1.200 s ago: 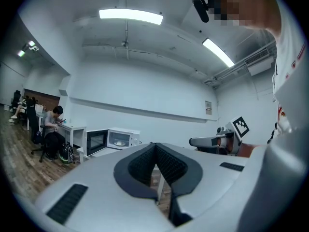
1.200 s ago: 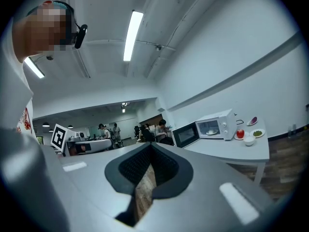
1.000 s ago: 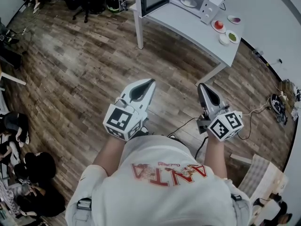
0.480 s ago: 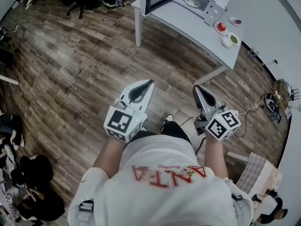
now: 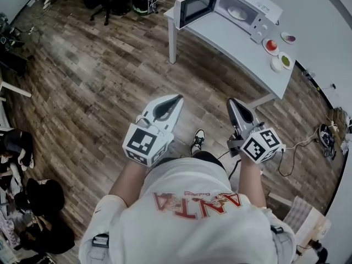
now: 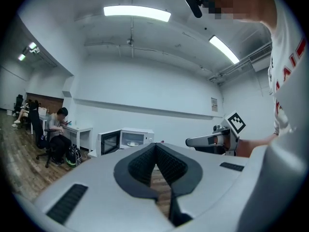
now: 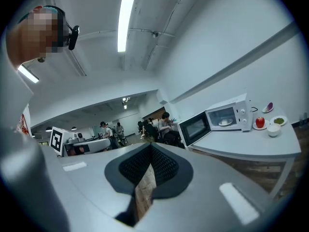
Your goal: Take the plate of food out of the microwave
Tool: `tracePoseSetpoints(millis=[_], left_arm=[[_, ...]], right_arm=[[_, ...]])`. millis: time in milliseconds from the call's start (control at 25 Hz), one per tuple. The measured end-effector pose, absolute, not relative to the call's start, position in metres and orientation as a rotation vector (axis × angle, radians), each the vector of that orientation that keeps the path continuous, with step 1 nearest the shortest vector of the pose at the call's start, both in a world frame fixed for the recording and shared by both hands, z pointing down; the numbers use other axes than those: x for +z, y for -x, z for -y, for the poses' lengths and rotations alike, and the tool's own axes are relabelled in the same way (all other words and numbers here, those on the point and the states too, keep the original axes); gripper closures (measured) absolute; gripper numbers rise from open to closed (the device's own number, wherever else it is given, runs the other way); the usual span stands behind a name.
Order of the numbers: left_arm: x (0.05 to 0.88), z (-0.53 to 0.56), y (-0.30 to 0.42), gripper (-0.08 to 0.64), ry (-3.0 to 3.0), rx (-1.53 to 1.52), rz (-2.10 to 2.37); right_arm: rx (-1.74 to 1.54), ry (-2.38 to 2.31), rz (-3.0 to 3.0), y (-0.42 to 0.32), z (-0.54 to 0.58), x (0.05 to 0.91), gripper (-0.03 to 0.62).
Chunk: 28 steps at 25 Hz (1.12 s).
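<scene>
While you stand on the brown wood-plank floor, well apart from the white rectangular table, both of your bare forearms reach forward from the torso, side by side and roughly level.

The left gripper is a pale grey moulded-plastic shell with dark ribbed rubber pads. It points ahead and slightly to your right. Its black-and-white square-marker cube sits at the end nearest your body. The right gripper, of the same build, points ahead and slightly to your left, so the two tips converge a little. Its own marker cube also sits at the rear.

Read the finger state in each gripper view. The left gripper's jaws are closed tip to tip with nothing between the pads; only floor shows through the narrow slot behind the tips. The right gripper's jaws are likewise fully closed and empty.

The white box-shaped microwave stands on the far part of the table. Its dark-windowed door is swung open to the left. The round white plate of food lies inside the cavity; the food is too small to identify.

On the table just right of the microwave sit:
- a small round dish with a red item;
- a dish with a green item;
- a purple dish;
- a small white cup.
</scene>
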<state>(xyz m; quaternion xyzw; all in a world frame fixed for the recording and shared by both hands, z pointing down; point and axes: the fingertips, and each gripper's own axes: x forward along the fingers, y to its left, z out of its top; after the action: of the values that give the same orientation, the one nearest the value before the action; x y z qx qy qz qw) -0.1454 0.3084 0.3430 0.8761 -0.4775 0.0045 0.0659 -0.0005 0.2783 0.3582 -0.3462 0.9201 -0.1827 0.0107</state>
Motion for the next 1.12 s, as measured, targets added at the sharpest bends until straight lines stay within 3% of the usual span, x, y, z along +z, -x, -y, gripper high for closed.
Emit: tracePoseSetpoints(millis=[800,1120], left_arm=[[0.337,-0.116,-0.001,0.551,-2.68,0.093,1.361],[0.345,-0.076,-0.011,0.551,-2.653,0.116,1.372]], right_arm=[[-0.629,1.097,-2.765,-0.143,-0.074,0.364,0.591],[-0.673,1.056,-2.782,-0.154,-0.039,0.374,0.591]])
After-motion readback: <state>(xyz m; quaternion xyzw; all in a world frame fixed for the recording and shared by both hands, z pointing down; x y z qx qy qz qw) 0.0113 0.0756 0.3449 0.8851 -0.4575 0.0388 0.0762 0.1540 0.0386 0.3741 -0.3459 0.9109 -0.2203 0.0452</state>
